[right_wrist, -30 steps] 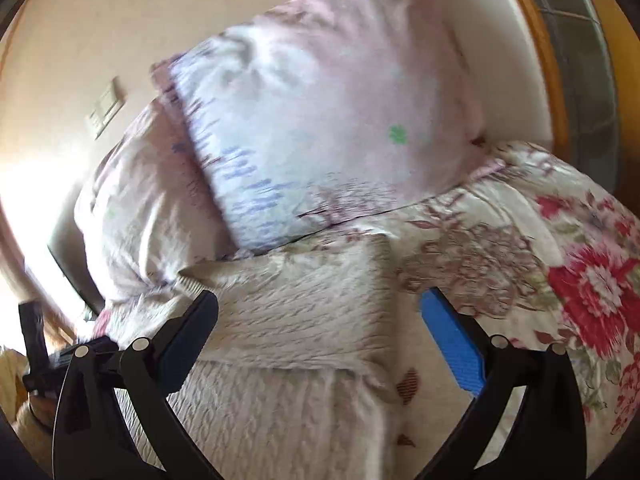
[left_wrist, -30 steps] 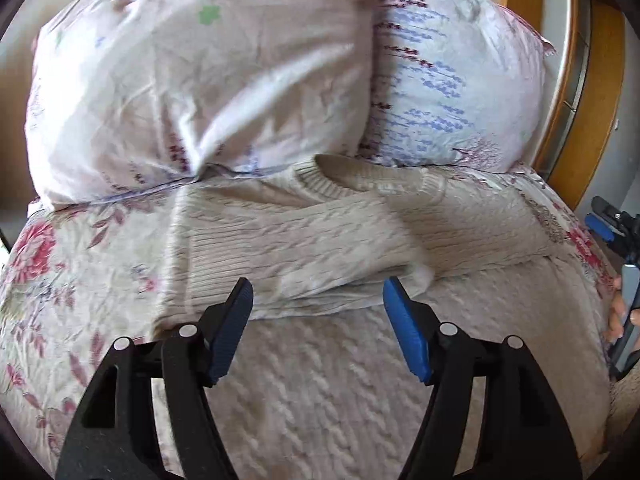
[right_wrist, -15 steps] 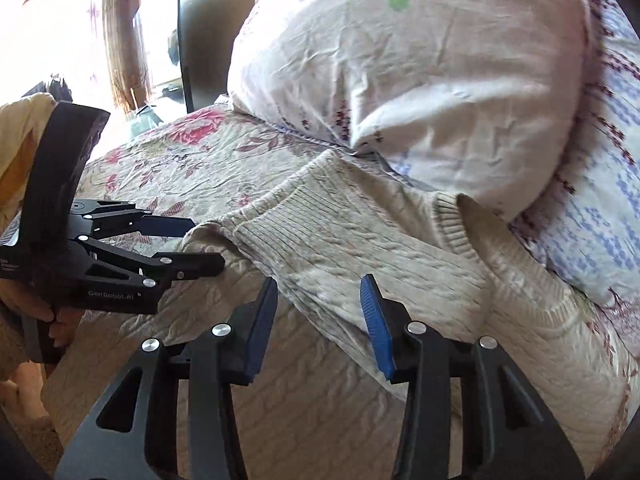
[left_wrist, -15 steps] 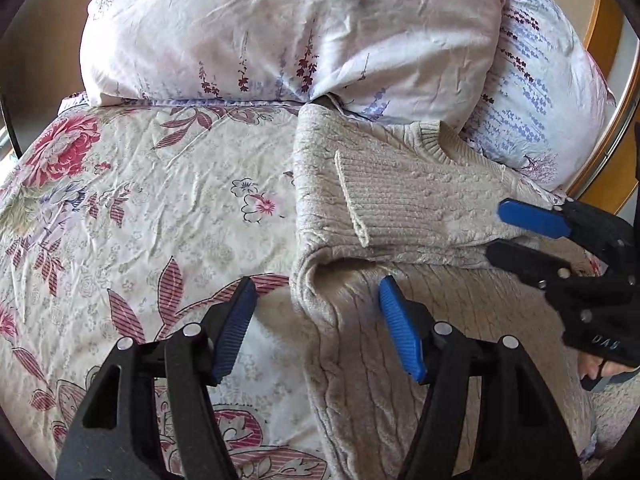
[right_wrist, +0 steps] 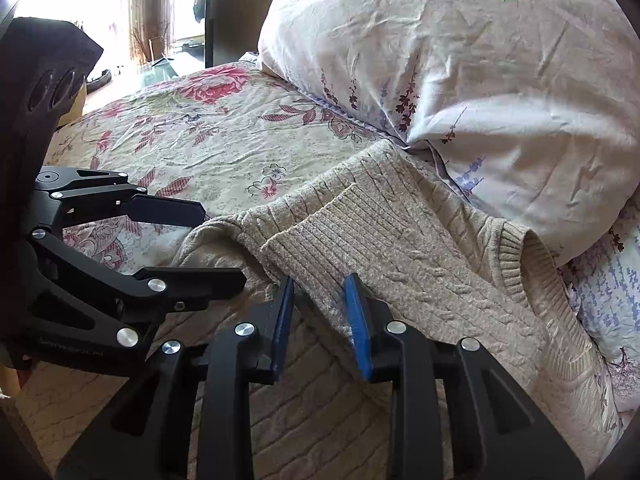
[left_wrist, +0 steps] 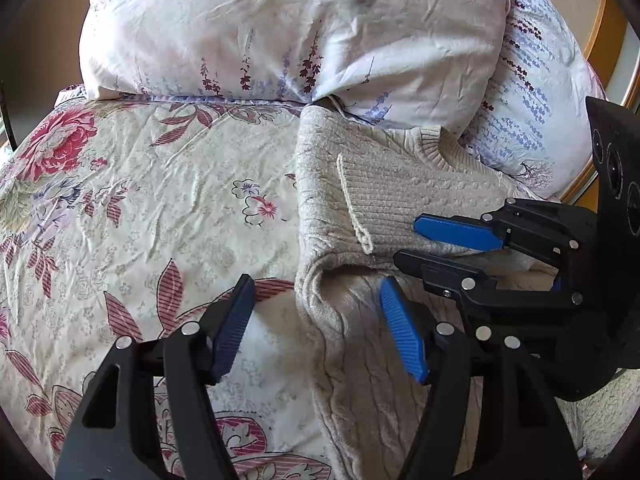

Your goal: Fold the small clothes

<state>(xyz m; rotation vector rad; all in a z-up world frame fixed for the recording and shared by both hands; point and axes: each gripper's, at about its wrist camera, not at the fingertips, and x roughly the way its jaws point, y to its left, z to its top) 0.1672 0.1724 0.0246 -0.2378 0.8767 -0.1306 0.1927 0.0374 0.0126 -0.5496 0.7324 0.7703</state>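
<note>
A beige cable-knit sweater (left_wrist: 352,380) lies on the floral bedspread (left_wrist: 140,208), its ribbed sleeve (left_wrist: 384,204) folded across the chest. My left gripper (left_wrist: 316,292) is open and straddles the sweater's left edge just below the fold, without pinching it. My right gripper (left_wrist: 408,242) comes in from the right with its jaws closing, one finger over and one under the sleeve's lower edge. In the right wrist view the sleeve (right_wrist: 320,240) fills the narrow gap of my right gripper (right_wrist: 319,284), pads on the knit. My left gripper (right_wrist: 222,246) stands open at the left.
Two pillows lean at the head of the bed, a pale floral one (left_wrist: 280,28) and a lavender-print one (left_wrist: 540,100), touching the sweater's collar. A wooden frame (left_wrist: 600,28) runs behind them. A bright window (right_wrist: 100,12) is past the bed's far side.
My right gripper swung in across the sweater, rolled over, and narrowed its wide-open jaws around the sleeve's edge. My left gripper shifted to the sweater's left edge, then held still.
</note>
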